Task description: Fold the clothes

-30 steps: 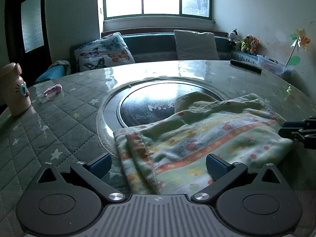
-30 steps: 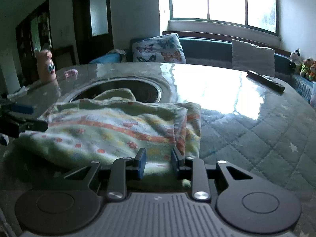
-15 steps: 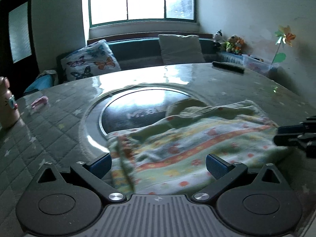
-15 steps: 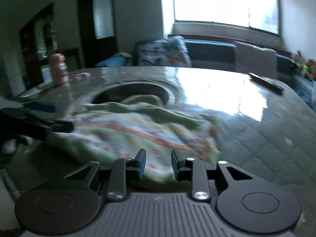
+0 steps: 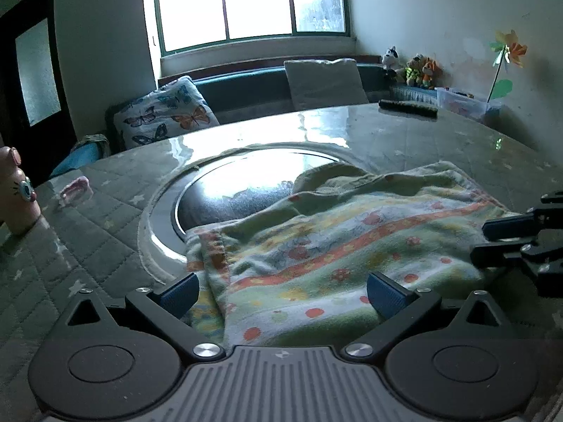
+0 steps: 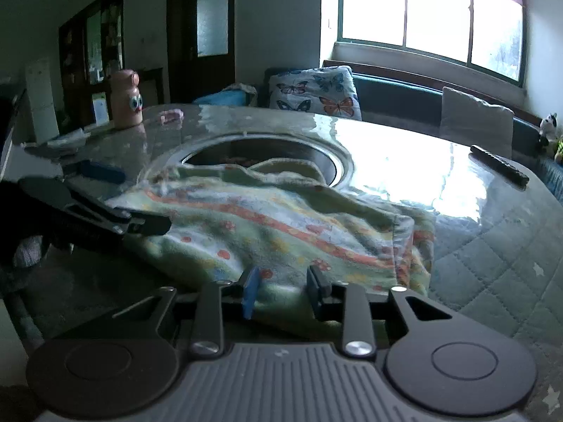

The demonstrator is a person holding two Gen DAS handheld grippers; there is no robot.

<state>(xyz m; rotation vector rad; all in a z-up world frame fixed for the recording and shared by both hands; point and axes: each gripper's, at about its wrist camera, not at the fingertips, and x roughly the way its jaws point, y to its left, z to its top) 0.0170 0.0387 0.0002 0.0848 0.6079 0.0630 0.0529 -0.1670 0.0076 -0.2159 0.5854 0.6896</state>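
The right hand-held gripper [image 6: 283,292] sits low at the near edge of the garment [image 6: 281,225], its jaws narrow and opening, with a bit of the cloth's near hem between them. The pads do not seem to pinch it. The left hand-held gripper [image 5: 281,290] stands wide open, jaws far apart on either side of the cloth's near edge, holding nothing.

Just ahead of both lies the garment, a soft pastel piece with orange stripes and small red dots. It rests on the desk [image 6: 492,246], already doubled over, with its far edge draped onto the round dark inset [image 5: 246,183] in the middle of the desk. From the left gripper's view, the right one [image 5: 510,242] is at the cloth's right end. From the right gripper's view, the left one [image 6: 116,218] is at the left end.

Farther off, beyond the cloth, a remote [image 6: 499,163] lies near the far rim, and a pink bottle [image 6: 126,98] with cartoon eyes stands off to the left.

The risks, as I judge them: the fold may spring loose as the right jaws let go, since the cloth looks thick and puffy. The far edge could also slide on the glossy inset and skew the fold. A jaw might snag the hem when pulling away.
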